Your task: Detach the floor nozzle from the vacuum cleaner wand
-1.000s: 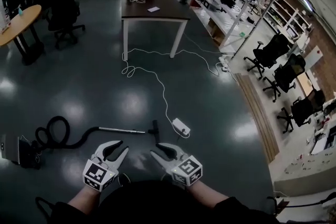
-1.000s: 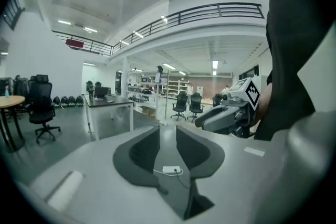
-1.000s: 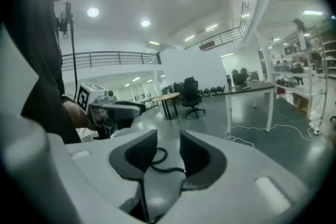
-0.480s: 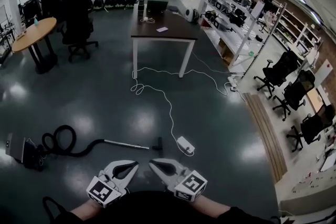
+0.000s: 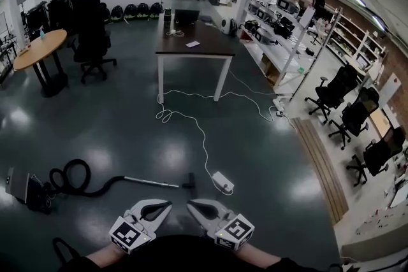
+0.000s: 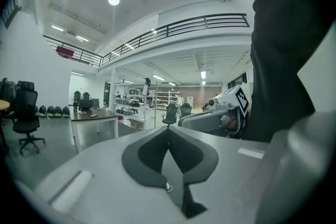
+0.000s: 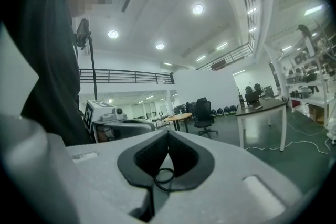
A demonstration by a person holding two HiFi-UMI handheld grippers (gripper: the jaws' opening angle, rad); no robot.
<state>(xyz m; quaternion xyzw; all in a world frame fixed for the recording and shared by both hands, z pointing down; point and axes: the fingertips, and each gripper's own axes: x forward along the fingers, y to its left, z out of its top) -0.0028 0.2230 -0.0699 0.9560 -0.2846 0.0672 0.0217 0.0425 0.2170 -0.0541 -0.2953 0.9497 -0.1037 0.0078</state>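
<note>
A large open-plan lab and office space is stretching out over a glossy dark floor (image 5: 121,118), with metal shelving racks (image 5: 284,25) of equipment lining the right side. Black office chairs (image 5: 336,93) are standing near the racks. A dark desk (image 5: 194,46) is sitting farther off, and a railed mezzanine (image 6: 173,29) is running overhead.

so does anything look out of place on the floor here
A white cable snakes loose across the open floor from by the table to a power strip right beside the nozzle: a likely trip hazard. Nothing looks spilled or broken.
</note>
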